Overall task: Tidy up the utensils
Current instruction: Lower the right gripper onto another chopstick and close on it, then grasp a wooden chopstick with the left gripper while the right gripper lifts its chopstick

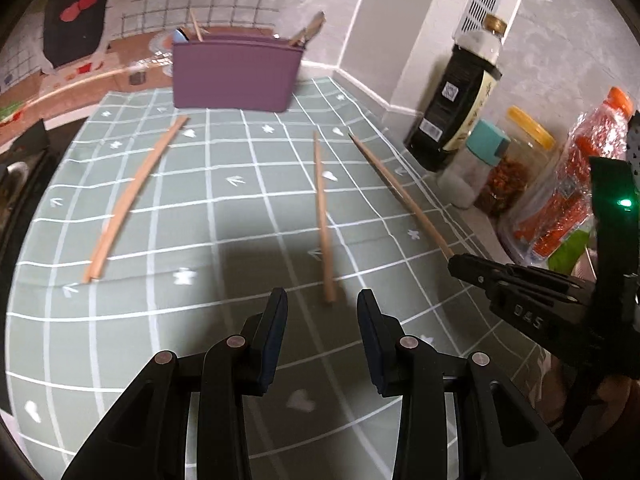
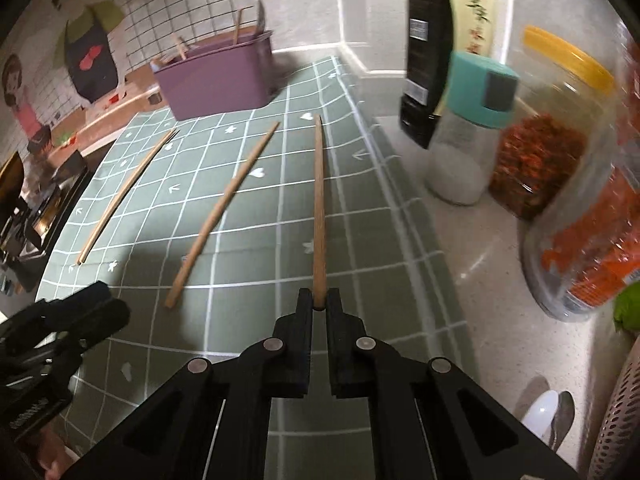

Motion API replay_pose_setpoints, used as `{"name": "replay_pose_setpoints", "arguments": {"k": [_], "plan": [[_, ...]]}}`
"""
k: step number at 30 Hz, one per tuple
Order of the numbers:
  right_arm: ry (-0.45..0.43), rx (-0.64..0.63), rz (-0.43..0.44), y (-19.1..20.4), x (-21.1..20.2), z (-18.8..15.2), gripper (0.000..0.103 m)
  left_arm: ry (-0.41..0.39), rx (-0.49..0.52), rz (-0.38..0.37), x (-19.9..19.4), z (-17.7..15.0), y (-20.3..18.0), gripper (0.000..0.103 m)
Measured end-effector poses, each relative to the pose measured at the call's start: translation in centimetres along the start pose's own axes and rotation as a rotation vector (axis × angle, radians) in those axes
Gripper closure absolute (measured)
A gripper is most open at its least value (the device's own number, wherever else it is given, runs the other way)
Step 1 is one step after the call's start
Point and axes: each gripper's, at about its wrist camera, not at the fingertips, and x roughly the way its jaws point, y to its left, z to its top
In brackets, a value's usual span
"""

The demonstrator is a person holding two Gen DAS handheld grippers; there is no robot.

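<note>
Slim wooden chopstick (image 2: 319,208) (round, tapered)

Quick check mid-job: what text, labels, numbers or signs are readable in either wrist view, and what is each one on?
"045": embossed on the right gripper body, left wrist view.
Dark sauce bottle: cream label with East Asian characters, too blurred to read; white barcode stickers, too small.
Left gripper body: embossed marking, unreadable in the right wrist view.
Green grid mat: only arrows, hearts, flowers.
</note>
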Motion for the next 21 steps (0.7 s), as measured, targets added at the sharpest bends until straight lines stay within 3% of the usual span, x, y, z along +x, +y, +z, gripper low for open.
{"name": "replay_pose_setpoints", "arguments": {"k": [6, 16, 18, 21], "plan": [[-0.017, 0.031, 0.031, -1.2, -0.7, -0.3, 0.097, 0.061, -0.019, 0.063, 3.0, 0.3, -1.0, 0.076], [-0.034, 0.018, 0.042, -1.1, -1.0, -0.1, 0.097, 0.051, 0.017, 0.217, 4.4, 1.1, -2.3, 0.087], [-0.033, 0.014, 0.044, -1.1, -0.9, -0.2, 0.097, 0.048, 0.017, 0.231, 4.5, 1.2, -2.2, 0.095], [-0.032, 0.008, 0.046, -1.0, -0.9, -0.2, 0.097, 0.047, 0.001, 0.217, 4.4, 1.3, -1.7, 0.096]]}}
